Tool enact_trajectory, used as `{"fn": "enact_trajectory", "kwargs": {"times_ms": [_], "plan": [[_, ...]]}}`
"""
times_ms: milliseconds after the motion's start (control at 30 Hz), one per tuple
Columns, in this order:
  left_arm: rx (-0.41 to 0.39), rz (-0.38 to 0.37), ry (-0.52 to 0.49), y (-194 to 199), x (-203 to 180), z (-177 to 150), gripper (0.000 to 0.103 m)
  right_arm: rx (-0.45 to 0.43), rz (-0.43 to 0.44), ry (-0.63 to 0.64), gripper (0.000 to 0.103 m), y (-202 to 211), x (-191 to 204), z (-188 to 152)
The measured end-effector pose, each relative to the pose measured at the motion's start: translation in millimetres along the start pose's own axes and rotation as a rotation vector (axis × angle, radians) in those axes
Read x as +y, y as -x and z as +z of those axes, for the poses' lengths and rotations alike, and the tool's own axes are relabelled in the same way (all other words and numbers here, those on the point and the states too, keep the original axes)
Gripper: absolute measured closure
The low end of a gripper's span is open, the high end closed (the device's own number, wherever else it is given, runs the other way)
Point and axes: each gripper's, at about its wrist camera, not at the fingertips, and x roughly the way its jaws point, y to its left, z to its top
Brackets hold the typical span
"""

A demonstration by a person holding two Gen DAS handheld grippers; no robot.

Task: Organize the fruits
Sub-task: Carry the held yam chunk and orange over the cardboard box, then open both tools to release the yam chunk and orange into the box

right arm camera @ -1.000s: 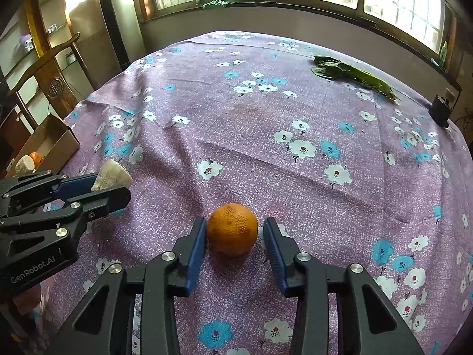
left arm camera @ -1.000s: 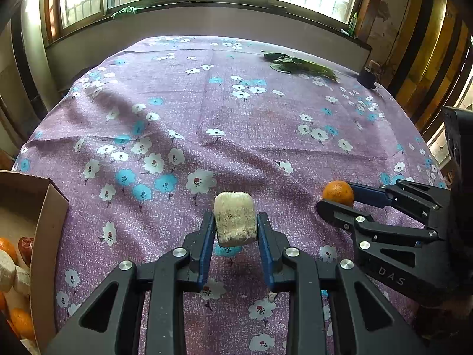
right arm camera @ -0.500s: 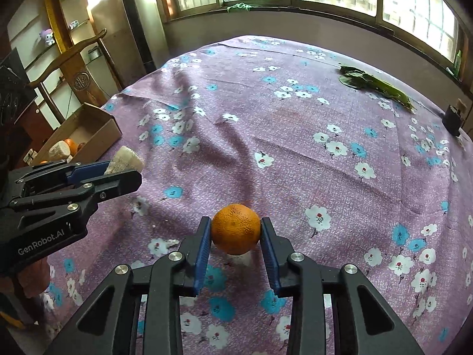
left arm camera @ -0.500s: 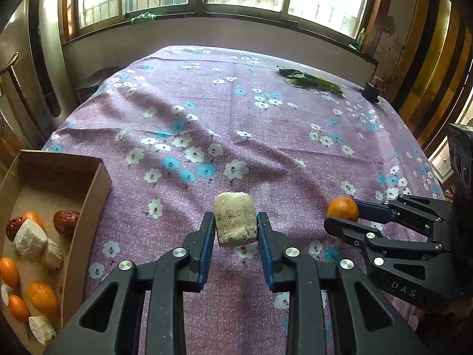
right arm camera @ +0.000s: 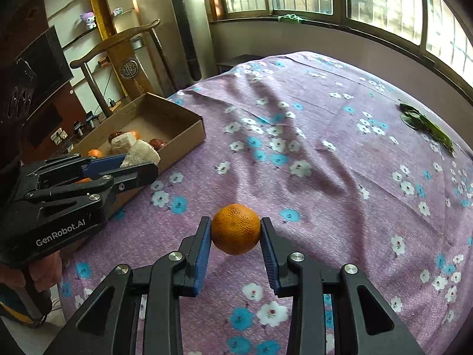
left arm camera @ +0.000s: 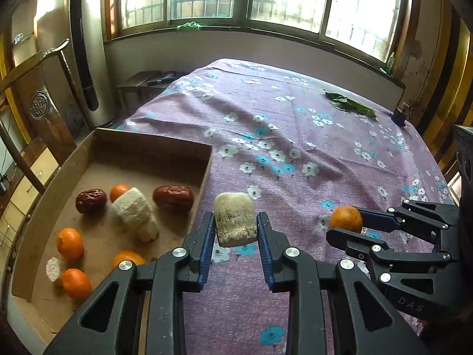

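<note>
My left gripper (left arm camera: 235,230) is shut on a pale fibrous chunk (left arm camera: 234,219) and holds it above the cloth, just right of the cardboard box (left arm camera: 153,143). The box holds several oranges (left arm camera: 69,243), two red dates (left arm camera: 173,195) and more pale chunks (left arm camera: 134,211). My right gripper (right arm camera: 236,236) is shut on an orange (right arm camera: 236,228) and holds it above the cloth. In the left wrist view the right gripper (left arm camera: 344,225) and its orange (left arm camera: 346,219) are at the right. In the right wrist view the left gripper (right arm camera: 145,162) with its chunk (right arm camera: 141,154) is in front of the box (right arm camera: 189,130).
The table carries a purple flowered cloth (left arm camera: 295,148). Green leaves (left arm camera: 350,105) and a small dark object (left arm camera: 399,117) lie at its far right edge. A wooden chair (right arm camera: 118,59) and shelves stand left of the table. Windows run along the far wall.
Both grippers have lifted with their fruit and swung left toward the box. The box now shows fully in the left wrist view and is closer in the right wrist view.
</note>
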Motion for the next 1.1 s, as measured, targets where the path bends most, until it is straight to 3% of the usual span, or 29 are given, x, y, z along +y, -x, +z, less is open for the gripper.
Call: {"fn": "enact_trajectory", "kwargs": {"times_ms": [500, 767, 1100], "plan": [[-0.011, 0.114, 0.103, 22.2, 84.3, -16.3, 0.076, 0.021, 0.109, 0.191, 0.067, -32.8, 97.7, 36.7], [0.017, 0.141, 0.167, 12.2, 117.1, -18.6, 0.076, 0.066, 0.135, 0.25, 0.067, -59.3, 122.5, 47.7], [0.052, 0.161, 0.188, -1.5, 127.7, -16.9, 0.076, 0.109, 0.119, 0.28, 0.066, -93.0, 134.4, 54.8]]}}
